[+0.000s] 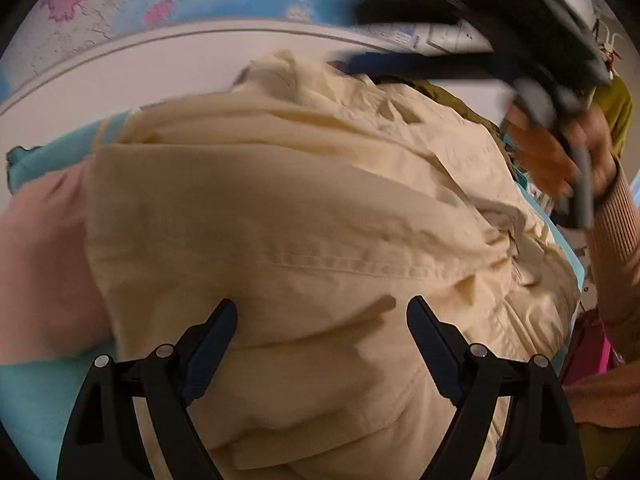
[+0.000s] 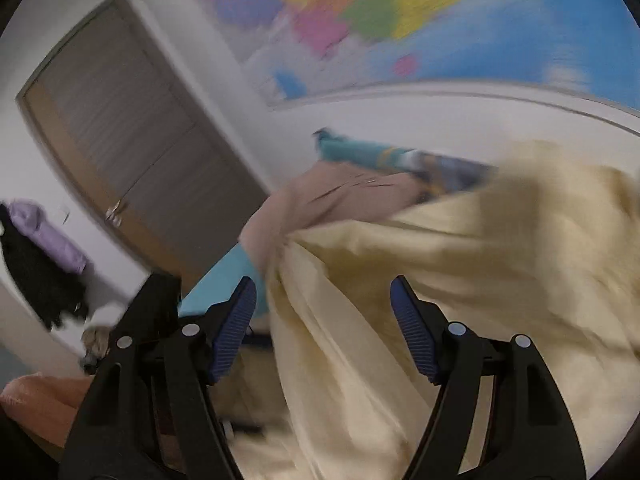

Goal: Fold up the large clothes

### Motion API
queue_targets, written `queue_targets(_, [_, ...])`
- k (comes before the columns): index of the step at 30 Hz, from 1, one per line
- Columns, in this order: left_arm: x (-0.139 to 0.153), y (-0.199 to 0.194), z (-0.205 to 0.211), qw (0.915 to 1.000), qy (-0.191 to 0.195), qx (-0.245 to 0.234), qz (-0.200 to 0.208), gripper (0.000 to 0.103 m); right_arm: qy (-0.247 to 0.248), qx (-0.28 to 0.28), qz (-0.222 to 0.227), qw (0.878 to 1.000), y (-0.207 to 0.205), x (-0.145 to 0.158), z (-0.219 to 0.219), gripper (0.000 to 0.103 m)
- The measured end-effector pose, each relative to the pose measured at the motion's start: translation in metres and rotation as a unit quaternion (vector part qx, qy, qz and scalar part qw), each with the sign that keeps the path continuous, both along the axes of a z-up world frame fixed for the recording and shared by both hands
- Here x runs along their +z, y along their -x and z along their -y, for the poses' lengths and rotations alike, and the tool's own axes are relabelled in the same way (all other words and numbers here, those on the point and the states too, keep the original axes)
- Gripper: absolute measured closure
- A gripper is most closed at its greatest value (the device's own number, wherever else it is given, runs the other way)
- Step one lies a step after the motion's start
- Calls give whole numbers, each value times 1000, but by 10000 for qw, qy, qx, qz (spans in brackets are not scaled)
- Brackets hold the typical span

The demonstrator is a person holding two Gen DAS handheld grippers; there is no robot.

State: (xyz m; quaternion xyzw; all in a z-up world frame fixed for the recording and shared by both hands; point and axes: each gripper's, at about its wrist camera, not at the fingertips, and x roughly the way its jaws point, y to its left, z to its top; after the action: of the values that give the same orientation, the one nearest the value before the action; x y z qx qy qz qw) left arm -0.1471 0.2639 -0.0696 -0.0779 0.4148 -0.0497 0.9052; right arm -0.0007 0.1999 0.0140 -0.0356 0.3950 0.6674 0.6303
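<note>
Plainly, a large cream garment lies bunched in loose folds over a turquoise surface, covering most of it; a seam runs across the cloth in the left wrist view, and a pink-beige garment lies just beside it toward the surface's left edge, partly tucked under the cream cloth; the left gripper hangs above the near part of the cream garment with its 2 blue-padded fingers spread wide and nothing pinched between them; whether the tips touch the cloth cannot be told; the right gripper stands released too, its jaws apart, with a ridge of cream fabric rising between them yet not pressed by either pad; from the left wrist view that same right gripper appears blurred over the far right part of the garment, held by a person's hand in a ribbed salmon sleeve; a coloured wall map hangs on the white wall behind the surface; a brown door stands to the left, with a lilac garment and a black one hanging beside it.
</note>
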Motion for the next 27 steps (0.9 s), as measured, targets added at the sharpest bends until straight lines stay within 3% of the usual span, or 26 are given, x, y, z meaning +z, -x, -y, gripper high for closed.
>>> queue_targets(4, [-6,4,-1,9999,110,-39,2,19,594,553,585,9950,29,-10,-61,40])
queue_targets(6, [-9,5,-3,9998,197,-92,-10,19,910,638,904,9897,37,-17,-74,90])
queue_targets(7, [-11,5,-3,9997,217,-106,-9,19,929,645,939,9891,36,-17,-74,94])
queue_targets(9, [-16,7,-5,9995,276,-146,-12,19,542,447,711,9950,21,-3,-57,99])
queue_targets(12, [-25,10,-7,9992,356,-185,53,19,-321,-273,-233,9988,-27,14,-8,102])
queue_targets(15, [-30,12,-7,9986,478,-220,33,19,-166,-702,-791,9943,-60,-12,13,102])
queue_targets(17, [-33,12,-8,9983,552,-165,-38,19,287,-814,-794,9931,-68,-31,18,97])
queue_targets(19, [-31,14,-6,9985,512,-194,7,19,334,-832,-729,9933,-67,-32,22,90])
queue_targets(21, [-29,15,-6,9985,509,-189,-8,19,87,-776,-619,9950,-63,-16,21,45])
queue_targets(23, [-28,14,-7,9984,521,-193,-26,19,2,-537,-226,9983,-53,-3,5,34])
queue_targets(27, [-28,11,-7,9987,477,-153,-84,19,643,-97,358,9972,-33,-5,-48,41])
